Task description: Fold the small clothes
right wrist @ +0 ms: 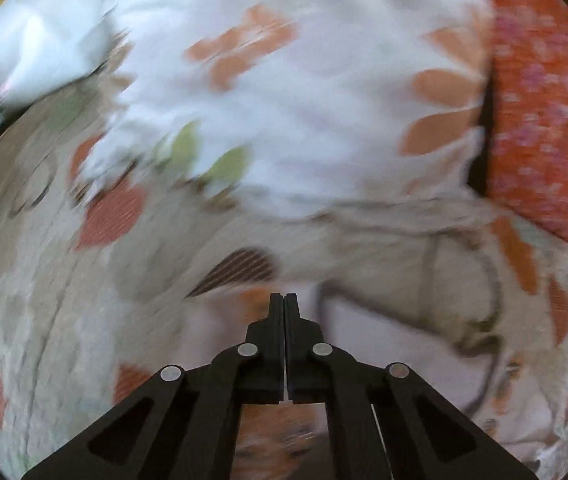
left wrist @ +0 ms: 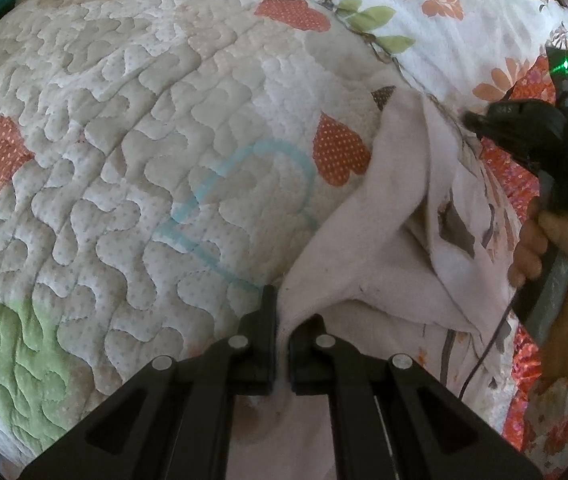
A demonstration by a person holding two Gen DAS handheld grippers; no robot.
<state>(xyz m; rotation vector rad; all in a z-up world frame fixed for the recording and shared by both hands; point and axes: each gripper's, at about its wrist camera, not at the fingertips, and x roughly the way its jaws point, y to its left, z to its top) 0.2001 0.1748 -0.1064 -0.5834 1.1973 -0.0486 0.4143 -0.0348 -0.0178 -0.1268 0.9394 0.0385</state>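
Note:
A small pale pink garment with a dark printed pattern hangs lifted over the quilt. My left gripper is shut on its lower edge, cloth pinched between the fingers. My right gripper shows at the right of the left wrist view, held by a hand, touching the garment's upper edge. In the right wrist view my right gripper has its fingers pressed together, and pale cloth lies around and under them; the view is blurred, so whether cloth is pinched is unclear.
A quilted bedspread with orange hearts and a blue heart outline covers the surface. A white floral sheet lies at the back. An orange patterned cloth lies at the right. A thin black cable hangs from the right gripper's handle.

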